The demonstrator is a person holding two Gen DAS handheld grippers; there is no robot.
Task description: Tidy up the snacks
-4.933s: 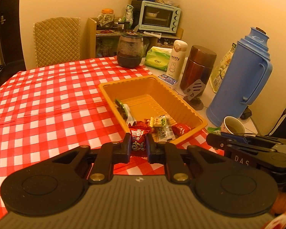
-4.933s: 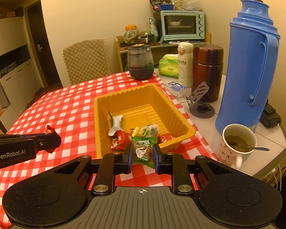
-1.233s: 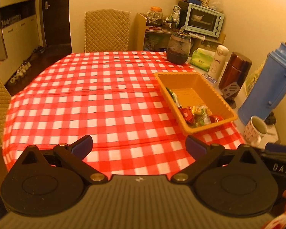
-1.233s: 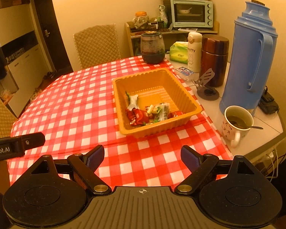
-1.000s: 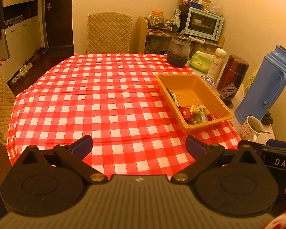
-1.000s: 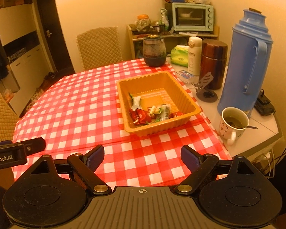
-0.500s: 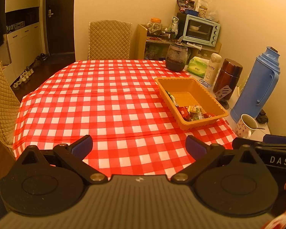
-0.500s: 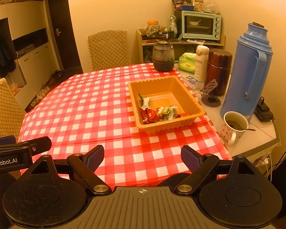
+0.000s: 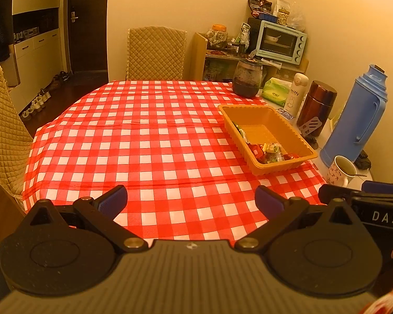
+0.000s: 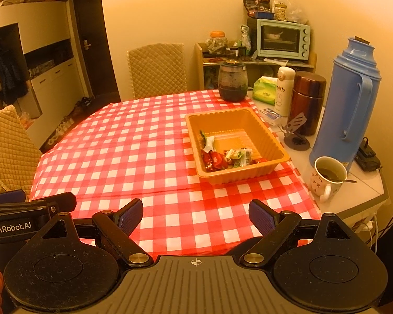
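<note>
Both grippers have backed away from the orange tray (image 9: 296, 138), where the snacks (image 9: 271, 151) now lie, so the sorting looks done: from the left wrist, the left gripper (image 9: 190, 199) spreads its jaws wide over the desk (image 9: 144, 141), empty; from the right wrist, the right gripper (image 10: 195, 214) likewise gapes, holding nothing.

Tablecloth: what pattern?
Red-and-white check on the tablecloth; it shows best in the left wrist view.
</note>
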